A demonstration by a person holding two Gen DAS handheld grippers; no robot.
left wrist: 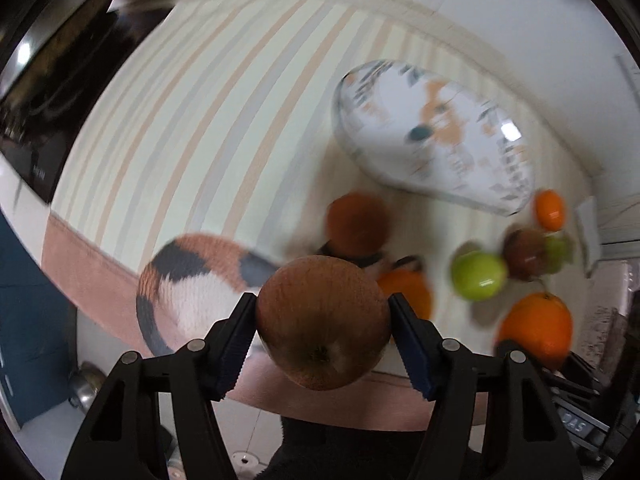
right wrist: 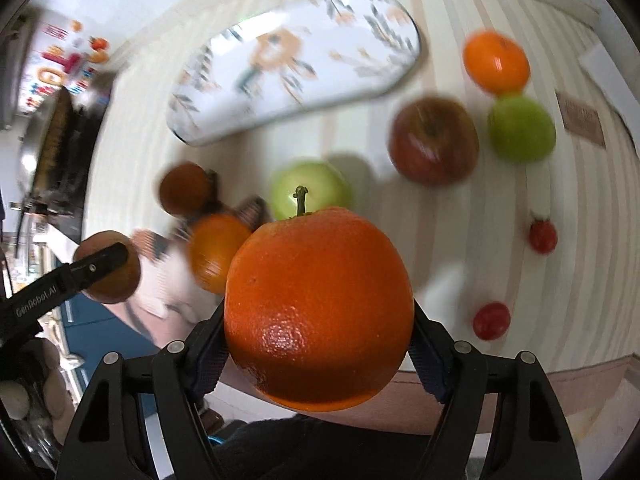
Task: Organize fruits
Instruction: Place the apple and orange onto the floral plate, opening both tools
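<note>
fruits are partly in the claws, partly on the striped tablecloth [right wrist: 460, 248] near the floral tray [right wrist: 296, 64]. the left gripper [left wrist: 322, 312] is clamped on a brown apple [left wrist: 323, 322]; the right gripper [right wrist: 318, 320] is clamped on a large orange [right wrist: 318, 308]. both fruits are round and smooth, held only at the sides, so i think a fast swing could make one slip and roll off the edge. on the left gripper's arm i read "genrobot.ai" [right wrist: 38, 300].
</note>
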